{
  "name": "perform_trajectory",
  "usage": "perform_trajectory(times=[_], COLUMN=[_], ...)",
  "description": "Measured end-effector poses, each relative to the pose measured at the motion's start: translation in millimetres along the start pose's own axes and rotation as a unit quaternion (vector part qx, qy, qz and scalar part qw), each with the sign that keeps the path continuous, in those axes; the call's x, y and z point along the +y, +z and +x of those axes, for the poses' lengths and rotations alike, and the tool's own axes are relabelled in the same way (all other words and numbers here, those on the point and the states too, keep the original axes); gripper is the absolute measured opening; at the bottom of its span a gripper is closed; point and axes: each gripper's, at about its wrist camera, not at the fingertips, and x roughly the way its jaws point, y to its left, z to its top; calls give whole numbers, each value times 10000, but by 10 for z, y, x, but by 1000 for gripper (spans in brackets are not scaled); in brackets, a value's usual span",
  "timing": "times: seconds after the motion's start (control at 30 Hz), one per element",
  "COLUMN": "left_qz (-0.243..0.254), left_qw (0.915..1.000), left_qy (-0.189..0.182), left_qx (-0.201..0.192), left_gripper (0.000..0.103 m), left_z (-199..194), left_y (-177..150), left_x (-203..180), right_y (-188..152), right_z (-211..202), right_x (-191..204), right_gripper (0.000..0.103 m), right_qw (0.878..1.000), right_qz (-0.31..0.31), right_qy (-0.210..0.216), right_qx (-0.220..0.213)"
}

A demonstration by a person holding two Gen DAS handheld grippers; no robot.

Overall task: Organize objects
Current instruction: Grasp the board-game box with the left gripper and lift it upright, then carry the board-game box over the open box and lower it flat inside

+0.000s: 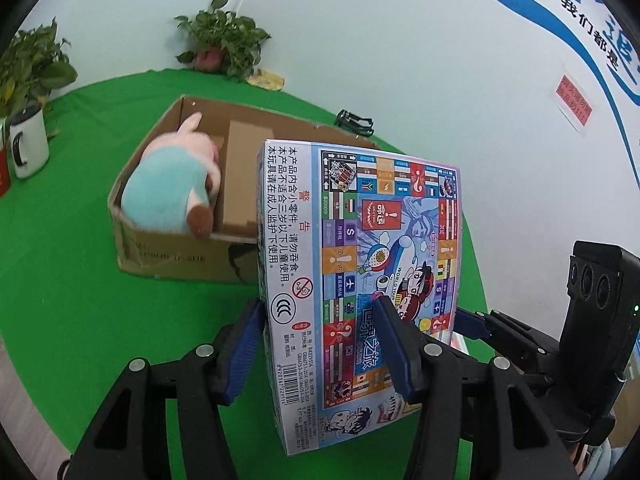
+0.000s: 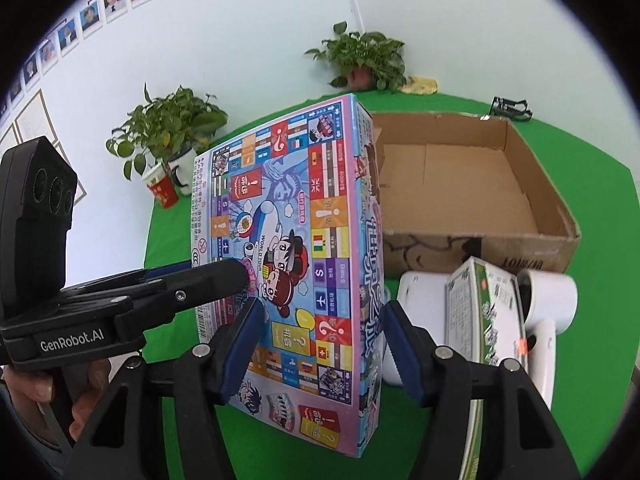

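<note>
Cardboard box (image 1: 168,216) is half hidden behind the board game box (image 1: 360,280), which is clamped by left gripper (image 1: 320,344) and right gripper (image 2: 320,344) above the green tabletop (image 1: 80,280).

Plush toy (image 1: 172,188) blurred, half-hidden.

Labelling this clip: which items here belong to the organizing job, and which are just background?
Job: board game box, gripped by left gripper and right gripper; cardboard box; plush toy; green carton; white hair dryer.

Background: potted plants; mug; black clip.

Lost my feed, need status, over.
Both tools, left and right, clamp the game box. Held upright. Cardboard box ahead; plush toy inside.
</note>
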Motion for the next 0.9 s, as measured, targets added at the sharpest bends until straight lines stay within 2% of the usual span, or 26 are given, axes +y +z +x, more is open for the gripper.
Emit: perform_trajectory(times=[0.23, 0.5, 0.67, 0.9], left_qz=[380, 742, 782, 641], left_qw=[9991, 9968, 9965, 9979], left_qy=[-41, -35, -35, -21], left_qx=[-165, -294, -278, -73], left_gripper=[53, 53, 53, 53], left_z=[130, 205, 370, 734], left_y=[552, 1008, 1262, 1610], left_x=[-209, -464, -477, -392], right_y=[313, 673, 846, 1105], right_z=[-33, -53, 18, 260], right_x=[-150, -370, -519, -728], right_gripper=[61, 61, 61, 61], right_qw=[9992, 9973, 9969, 9976], right_qz=[98, 250, 352, 449], right_qy=[-186, -263, -206, -142], right_qx=[-335, -641, -680, -506])
